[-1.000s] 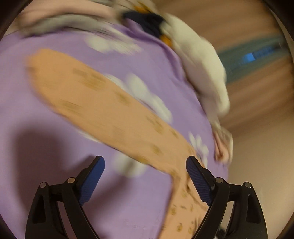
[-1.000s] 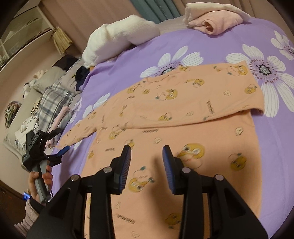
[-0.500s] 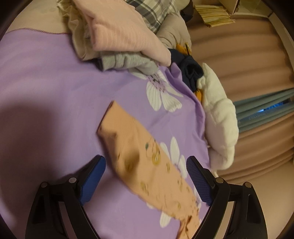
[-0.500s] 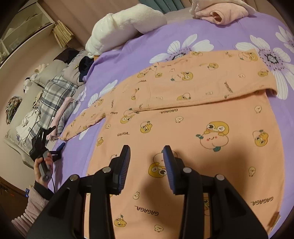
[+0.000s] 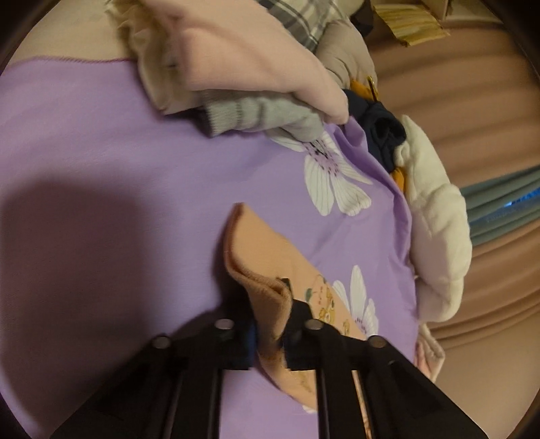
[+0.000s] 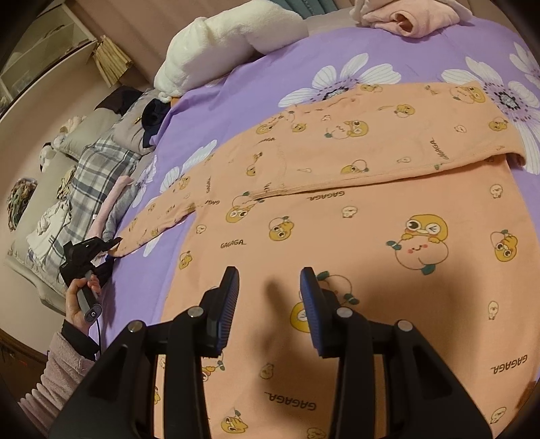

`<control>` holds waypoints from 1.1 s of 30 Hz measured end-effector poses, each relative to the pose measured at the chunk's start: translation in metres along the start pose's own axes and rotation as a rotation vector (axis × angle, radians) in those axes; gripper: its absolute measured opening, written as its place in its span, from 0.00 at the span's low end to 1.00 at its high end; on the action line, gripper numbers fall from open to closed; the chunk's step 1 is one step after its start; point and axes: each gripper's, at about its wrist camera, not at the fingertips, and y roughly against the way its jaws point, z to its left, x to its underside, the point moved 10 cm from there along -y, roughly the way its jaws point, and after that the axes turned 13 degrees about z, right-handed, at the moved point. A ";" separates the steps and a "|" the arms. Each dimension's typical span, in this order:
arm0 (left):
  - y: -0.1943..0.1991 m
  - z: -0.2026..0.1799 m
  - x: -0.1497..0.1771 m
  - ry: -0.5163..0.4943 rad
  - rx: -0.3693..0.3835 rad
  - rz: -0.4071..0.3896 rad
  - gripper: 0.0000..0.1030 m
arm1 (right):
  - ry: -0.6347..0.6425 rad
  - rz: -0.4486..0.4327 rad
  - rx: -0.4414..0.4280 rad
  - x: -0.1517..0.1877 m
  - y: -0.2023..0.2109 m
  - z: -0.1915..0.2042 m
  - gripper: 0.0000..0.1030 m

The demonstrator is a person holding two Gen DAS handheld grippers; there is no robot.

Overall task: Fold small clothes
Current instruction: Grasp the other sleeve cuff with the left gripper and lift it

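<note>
An orange printed child's top (image 6: 354, 236) lies flat on the purple flowered bedsheet (image 6: 263, 84). One sleeve is folded across its chest, and the other sleeve (image 6: 162, 216) stretches out to the left. In the left wrist view my left gripper (image 5: 273, 304) has its jaws closing on that sleeve's cuff (image 5: 256, 256), and the fabric is bunched between the pads. The right wrist view shows this gripper (image 6: 101, 248) at the sleeve's tip, held by a hand (image 6: 79, 300). My right gripper (image 6: 270, 287) hovers over the top's lower body, open, with nothing between its fingers.
A heap of pink, grey and plaid clothes (image 5: 236, 67) lies just beyond the cuff. A white fluffy blanket (image 5: 435, 236) rests along the bed's edge. Folded pink garments (image 6: 405, 20) sit at the bed's far corner. Pillows and plaid fabric (image 6: 94, 169) lie to the left.
The left gripper slid along the sleeve to its cuff and closed on it, from wide open. The right gripper moved slightly lower over the top's body, still open.
</note>
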 end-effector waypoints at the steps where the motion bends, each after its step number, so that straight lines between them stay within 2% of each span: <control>1: 0.002 0.002 0.001 0.005 0.012 -0.001 0.06 | 0.003 0.001 0.003 0.000 0.000 0.000 0.37; 6: 0.013 -0.016 0.006 -0.046 -0.019 -0.019 0.04 | -0.008 -0.012 0.010 -0.001 0.009 -0.004 0.37; 10: 0.025 -0.049 0.014 -0.145 -0.054 -0.026 0.04 | -0.014 -0.028 0.007 -0.002 0.017 -0.006 0.38; 16: 0.028 -0.098 0.038 -0.268 -0.047 -0.008 0.04 | -0.021 -0.036 -0.016 0.001 0.022 -0.007 0.38; 20: 0.017 -0.134 0.067 -0.363 -0.057 0.032 0.04 | -0.031 -0.054 -0.030 0.001 0.028 -0.011 0.38; 25: -0.006 -0.188 0.114 -0.479 -0.033 0.098 0.04 | -0.056 -0.071 -0.054 0.003 0.037 -0.023 0.38; 33: -0.057 -0.258 0.196 -0.632 -0.025 0.186 0.04 | -0.112 -0.111 -0.072 0.011 0.062 -0.062 0.38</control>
